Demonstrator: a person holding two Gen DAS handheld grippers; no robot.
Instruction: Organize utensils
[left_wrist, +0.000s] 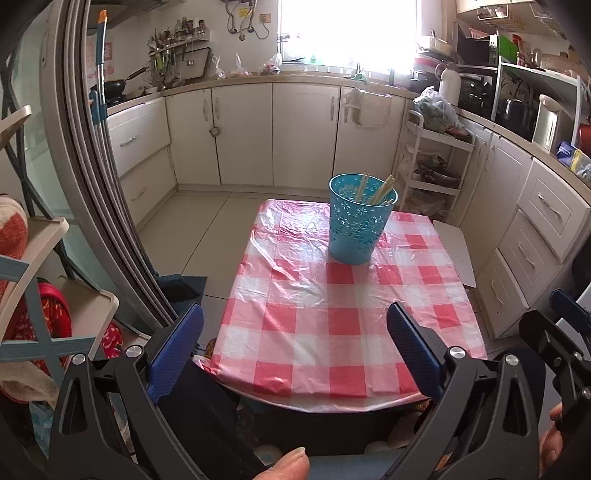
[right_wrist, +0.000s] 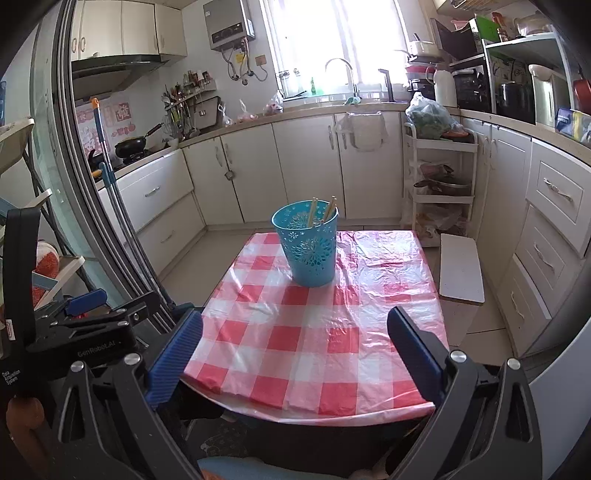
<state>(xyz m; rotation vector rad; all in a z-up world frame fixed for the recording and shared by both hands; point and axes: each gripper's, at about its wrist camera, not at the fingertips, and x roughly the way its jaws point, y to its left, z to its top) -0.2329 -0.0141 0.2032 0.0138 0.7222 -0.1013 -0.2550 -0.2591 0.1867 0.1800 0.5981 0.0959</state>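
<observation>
Left wrist view: chopsticks (left_wrist: 380, 190) are stood in the cup (left_wrist: 360, 221) at the far end of the table (left_wrist: 332, 325). Both the left gripper (left_wrist: 295, 354) and right gripper (right_wrist: 295, 354) are held wide and empty. The light cup could be tipped if knocked.

Bright window (right_wrist: 325, 44) above cream cabinets (right_wrist: 306, 166)

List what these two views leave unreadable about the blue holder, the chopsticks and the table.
- Chopsticks: in both views the blue holder's wall hides their lower ends, so no exact count.
- Holder's bottom: hidden by its own wall in both views.
- Table's near edge: partly covered by the open left gripper and open right gripper.
- Under the checked cloth: table surface hidden.
</observation>
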